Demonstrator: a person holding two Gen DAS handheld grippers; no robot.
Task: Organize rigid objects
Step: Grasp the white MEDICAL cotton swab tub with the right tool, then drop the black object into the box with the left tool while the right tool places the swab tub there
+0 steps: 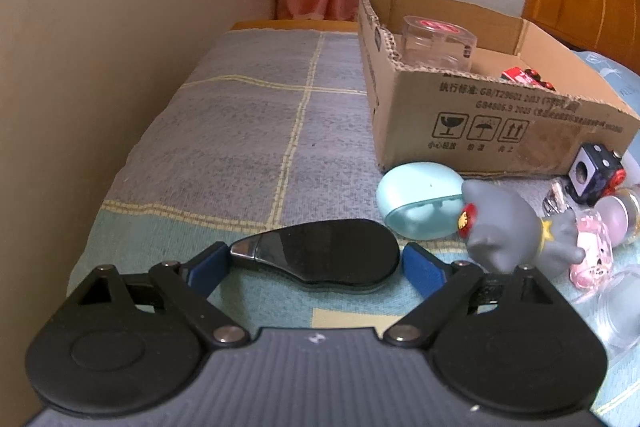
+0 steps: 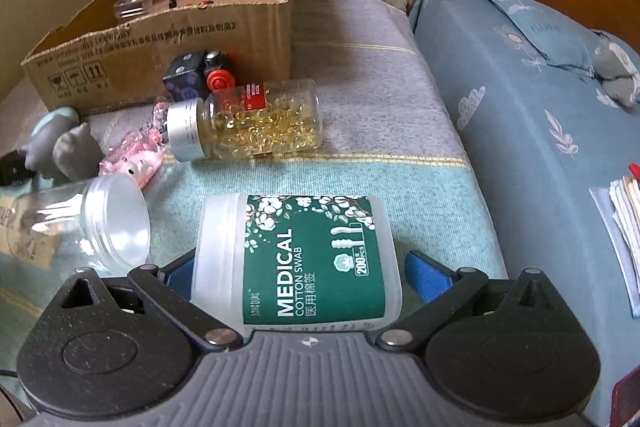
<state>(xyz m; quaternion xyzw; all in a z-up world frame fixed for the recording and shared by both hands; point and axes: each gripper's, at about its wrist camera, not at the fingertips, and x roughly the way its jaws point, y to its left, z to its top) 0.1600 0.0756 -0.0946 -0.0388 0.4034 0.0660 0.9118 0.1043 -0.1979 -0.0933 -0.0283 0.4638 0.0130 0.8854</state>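
My left gripper [image 1: 316,251] is low over the bedspread, shut on a glossy black flat case [image 1: 332,255] with a silver tip; its blue pads press the case's two ends. My right gripper [image 2: 298,261] holds a white cotton swab jar [image 2: 296,259] with a green label sideways, pads against lid and base. An open cardboard box [image 1: 480,131] [image 2: 160,27] stands behind, with a clear round container [image 1: 438,43] and small red pieces inside.
In front of the box lie a teal egg-shaped case [image 1: 416,203], a grey toy figure [image 1: 508,227], a black cube [image 2: 188,77], a pink trinket [image 2: 136,155], a capsule bottle [image 2: 256,119] and an empty clear jar [image 2: 80,227]. A blue quilt [image 2: 540,147] rises on the right; a wall runs along the left.
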